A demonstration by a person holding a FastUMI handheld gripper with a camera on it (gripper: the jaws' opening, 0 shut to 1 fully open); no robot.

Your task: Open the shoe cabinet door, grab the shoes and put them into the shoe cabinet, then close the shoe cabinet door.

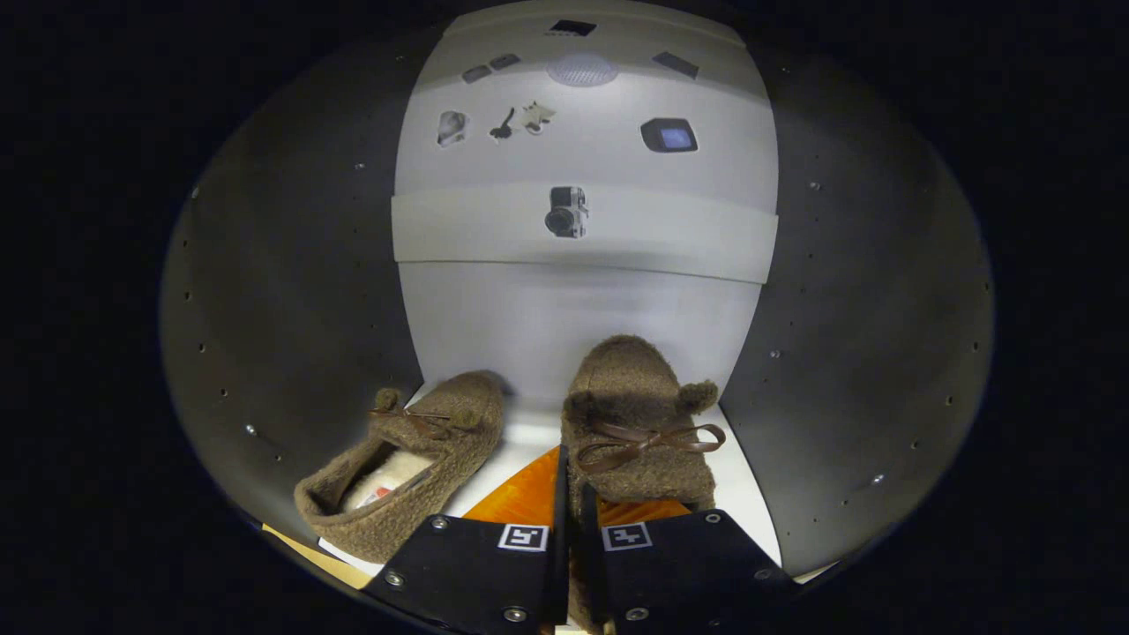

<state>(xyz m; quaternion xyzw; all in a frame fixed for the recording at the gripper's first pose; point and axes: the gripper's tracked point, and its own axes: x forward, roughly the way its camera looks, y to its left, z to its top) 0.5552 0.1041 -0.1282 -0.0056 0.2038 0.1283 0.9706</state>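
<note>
A: Dark cabinet walls on both sides, pale back panel with small picture stickers at the far end. White shelf floor below. So the view is inside the shoe cabinet, door already open by the look of it.

B: Shoes?

A: Two brown fuzzy slippers with thin brown bows. Left brown fuzzy slipper sits on the shelf, toe pointing far and a bit right, opening toward us, pale lining visible. It's well left of the claw, not touched.

B: And the other?

A: Right brown fuzzy slipper is dead ahead of the claw, long axis running straight away from it, toe far, heel end near. The heel edge runs down into the narrow slot between the two fingers.

B: Claw state?

A: Fingers nearly together, clamped on the heel rim of that right slipper, as far as I can judge. Contact itself is partly hidden.

B: Orange thing?

A: Orange glossy sheet on the shelf floor, between the two slippers, under the right one's near end.

B: Resting or in the air?

A: Can't tell for sure. Toe looks close to the back panel.

B: Next?

A: My guess: release, pull straight back along the shoe's axis, then shut the door.
</note>
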